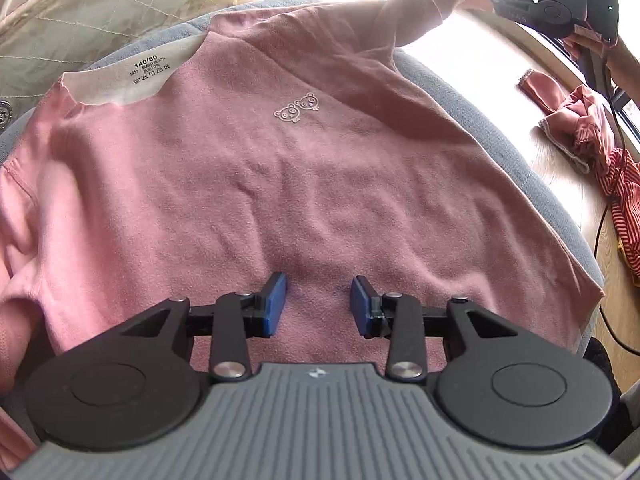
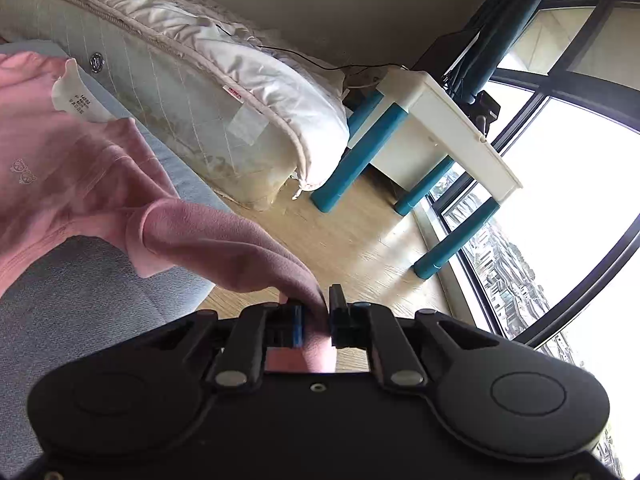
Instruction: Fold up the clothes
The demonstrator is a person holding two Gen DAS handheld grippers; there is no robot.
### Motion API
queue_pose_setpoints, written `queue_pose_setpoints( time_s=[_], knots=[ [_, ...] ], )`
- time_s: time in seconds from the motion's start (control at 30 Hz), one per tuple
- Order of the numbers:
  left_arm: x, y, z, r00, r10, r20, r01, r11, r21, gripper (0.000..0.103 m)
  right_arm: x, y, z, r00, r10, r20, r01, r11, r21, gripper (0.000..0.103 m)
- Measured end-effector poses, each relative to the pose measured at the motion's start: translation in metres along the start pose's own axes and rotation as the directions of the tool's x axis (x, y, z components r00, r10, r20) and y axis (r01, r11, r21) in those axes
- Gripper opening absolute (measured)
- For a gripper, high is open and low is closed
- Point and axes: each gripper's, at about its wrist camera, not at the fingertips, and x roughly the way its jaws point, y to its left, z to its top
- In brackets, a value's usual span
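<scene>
Holding: your right tongs (image 2: 316, 322) pinch the end of one sleeve (image 2: 224, 240) of the pink fleece sweatshirt (image 1: 280, 168), the cloth squeezed between the blue pads.
Left tongs (image 1: 319, 305): yours stand parted just above the sweatshirt's lower front, with nothing between the pads.
Garment: it lies spread face up on the grey upholstered cushion (image 1: 520, 168), hem toward you, neck label (image 1: 150, 69) toward the far edge.
Sleeve: lifted off the cushion's far right corner.
Beside it: crumpled pink cloth (image 1: 572, 120) and a red-striped garment (image 1: 624, 200) lie on the wooden floor (image 1: 500, 76).
</scene>
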Motion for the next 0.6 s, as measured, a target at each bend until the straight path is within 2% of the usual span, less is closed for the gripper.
queue_pose_setpoints(
  time_s=[0.07,0.1,0.2,0.3,0.37,0.4,0.47,0.6],
  knots=[
    [0.001,0.001,0.001,1.000,-0.001,-0.002,0.001,1.000,-0.012,0.043,0.002,-0.010,-0.005,0.999,0.039,-0.021,-0.037,0.997,0.066,0.026],
    [0.001,0.002,0.001,1.000,-0.002,-0.004,0.002,1.000,-0.015,0.043,0.002,-0.013,-0.010,0.995,0.088,-0.046,-0.082,0.990,0.114,0.028],
    [0.003,0.002,0.003,1.000,-0.005,-0.015,0.005,1.000,-0.014,0.043,0.001,-0.014,-0.030,0.964,0.238,-0.117,-0.207,0.951,0.228,0.028],
    [0.003,0.000,0.005,1.000,-0.003,-0.024,0.003,1.000,-0.004,0.045,0.001,-0.012,-0.048,0.939,0.286,-0.190,-0.231,0.935,0.269,0.029],
    [0.004,-0.002,0.005,1.000,-0.002,-0.027,0.002,1.000,0.007,0.048,-0.001,-0.017,-0.053,0.942,0.273,-0.197,-0.209,0.933,0.292,0.031],
    [0.004,-0.003,0.005,1.000,-0.001,-0.028,0.001,1.000,0.012,0.050,-0.002,-0.023,-0.053,0.943,0.280,-0.179,-0.211,0.920,0.329,0.033],
    [0.006,-0.006,0.005,1.000,0.003,-0.031,-0.003,1.000,0.025,0.052,-0.003,-0.036,-0.048,0.937,0.334,-0.106,-0.262,0.869,0.420,0.038],
    [0.007,-0.008,0.006,0.999,0.013,-0.038,-0.012,1.000,0.028,0.053,0.011,-0.044,-0.024,0.895,0.442,0.064,-0.405,0.741,0.536,0.046]
  ],
)
